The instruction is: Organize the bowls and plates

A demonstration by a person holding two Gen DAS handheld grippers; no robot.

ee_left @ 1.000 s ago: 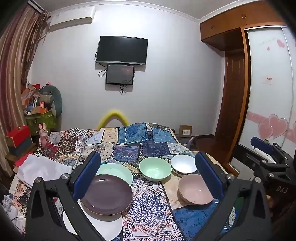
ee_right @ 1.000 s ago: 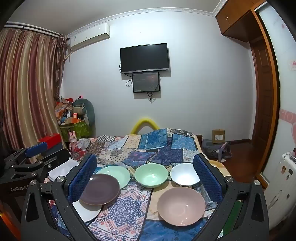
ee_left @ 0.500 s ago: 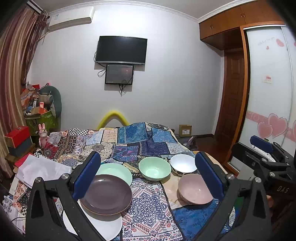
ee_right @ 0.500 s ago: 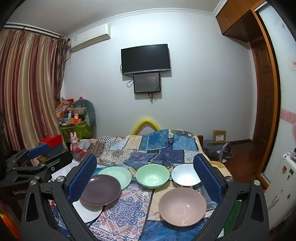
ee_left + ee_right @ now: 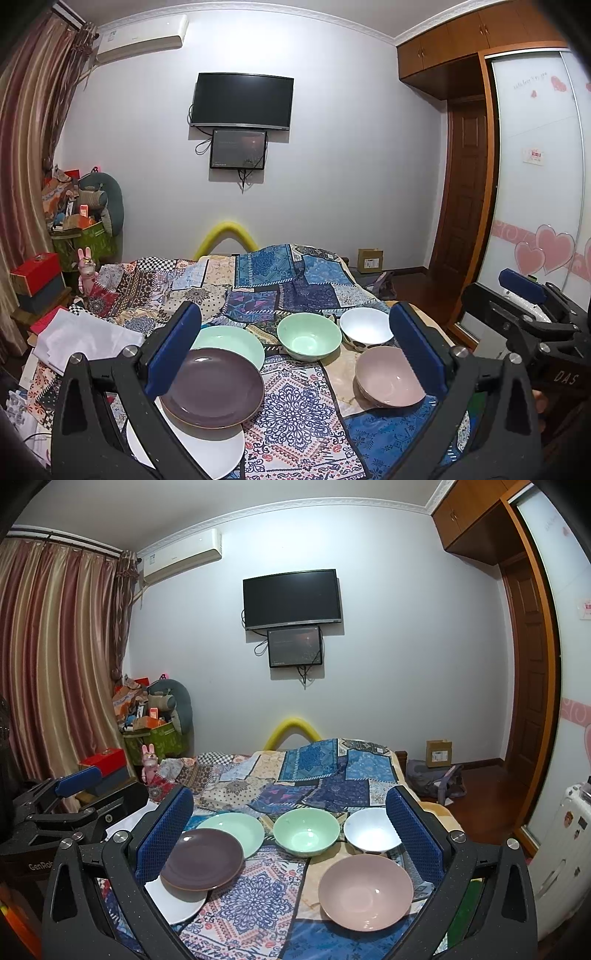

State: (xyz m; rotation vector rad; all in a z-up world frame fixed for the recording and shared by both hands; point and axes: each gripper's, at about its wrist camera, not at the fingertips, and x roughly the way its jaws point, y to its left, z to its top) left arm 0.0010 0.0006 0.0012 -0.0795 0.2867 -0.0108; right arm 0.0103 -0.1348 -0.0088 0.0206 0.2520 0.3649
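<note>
Here both grippers' fingers (image 5: 173, 350) gape wide, empty; lettering reads "DAS" (image 5: 562, 378) and "GenRob" (image 5: 40, 866).

The round purple-brown plate (image 5: 212, 387) looks glazed and smooth with a soft sheen, as do the flat white plate (image 5: 207, 448) beneath it and the pale green plate (image 5: 231, 829). The mint green bowl (image 5: 306, 831), white bowl (image 5: 371, 834) and dusty pink bowl (image 5: 365, 891) are glossy, catching light spots. They rest on a matt patchwork printed cloth (image 5: 258, 897). The gripper frames are matt black plastic with shiny metal screws; their blue finger pads (image 5: 164, 836) are dimpled and rubbery
</note>
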